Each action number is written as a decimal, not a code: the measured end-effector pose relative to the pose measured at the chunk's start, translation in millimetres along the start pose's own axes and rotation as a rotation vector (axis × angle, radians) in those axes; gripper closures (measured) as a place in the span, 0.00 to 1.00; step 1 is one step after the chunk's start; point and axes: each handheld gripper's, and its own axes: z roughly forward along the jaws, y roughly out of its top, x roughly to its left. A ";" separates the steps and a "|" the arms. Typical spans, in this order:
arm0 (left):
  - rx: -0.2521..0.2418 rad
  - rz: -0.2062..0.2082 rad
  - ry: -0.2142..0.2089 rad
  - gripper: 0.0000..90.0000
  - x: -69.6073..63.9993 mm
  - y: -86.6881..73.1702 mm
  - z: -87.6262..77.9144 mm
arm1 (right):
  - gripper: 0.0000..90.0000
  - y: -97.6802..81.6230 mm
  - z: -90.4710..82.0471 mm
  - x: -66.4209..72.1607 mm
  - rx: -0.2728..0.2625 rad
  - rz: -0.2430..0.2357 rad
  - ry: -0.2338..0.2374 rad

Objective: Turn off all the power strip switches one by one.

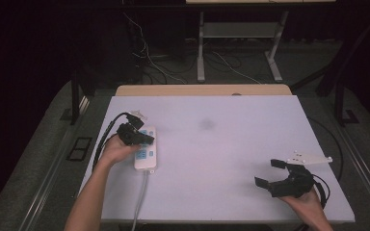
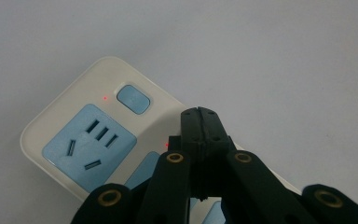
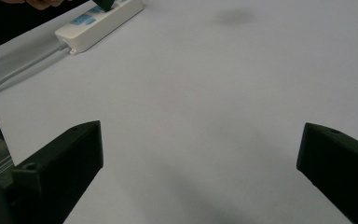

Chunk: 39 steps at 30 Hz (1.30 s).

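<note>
1. High view: power strip (image 1: 145, 148) lies at desk (image 1: 221, 144) left edge; left tongs (image 1: 142, 138) rest over it.
2. Left gripper view: tongs pressed together, empty, tips beside the blue switch (image 2: 133, 98). Press straight down, squarely centred.
3. Right gripper view: right tongs (image 3: 200, 154) spread apart, idle, well away from strip.

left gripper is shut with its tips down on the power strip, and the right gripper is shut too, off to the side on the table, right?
Not quite: the right gripper is open, not shut. The right gripper view shows its two jaws standing far apart with nothing between them, over the bare table. The rest holds: the left gripper is shut, its tips on the power strip.
</note>
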 end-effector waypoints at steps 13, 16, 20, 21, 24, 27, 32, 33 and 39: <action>-0.044 0.004 0.001 0.99 3.8 -0.5 -15.9 | 0.00 -0.2 -1.0 -2.5 -0.006 0.010 -0.005; -0.055 0.005 -0.001 0.99 5.0 2.6 -22.6 | 0.00 -0.4 -1.0 -3.6 -0.005 0.013 -0.007; -0.062 0.013 -0.009 0.99 5.0 7.8 -27.1 | 0.00 -0.4 -0.3 -3.1 0.000 0.012 -0.006; -0.060 0.011 -0.009 0.99 4.5 9.1 -27.4 | 0.00 -0.5 -0.3 -3.0 0.001 0.013 -0.006; -0.052 0.020 -0.007 0.99 5.3 13.1 -27.7 | 0.00 -0.5 -0.8 -3.1 -0.001 0.013 -0.007; -0.052 0.019 -0.005 0.99 6.6 16.0 -28.8 | 0.00 -0.7 -1.2 -3.2 -0.002 0.013 -0.006; -0.056 0.014 -0.005 0.99 9.9 19.3 -31.0 | 0.00 -0.7 -1.3 -3.8 -0.002 0.014 -0.006; -0.048 0.017 -0.004 0.99 10.2 20.3 -31.4 | 0.00 -0.7 -1.3 -3.8 -0.002 0.014 -0.006; -0.047 0.017 -0.002 0.99 13.5 25.4 -30.5 | 0.00 -1.0 -1.8 -3.6 -0.002 0.015 -0.007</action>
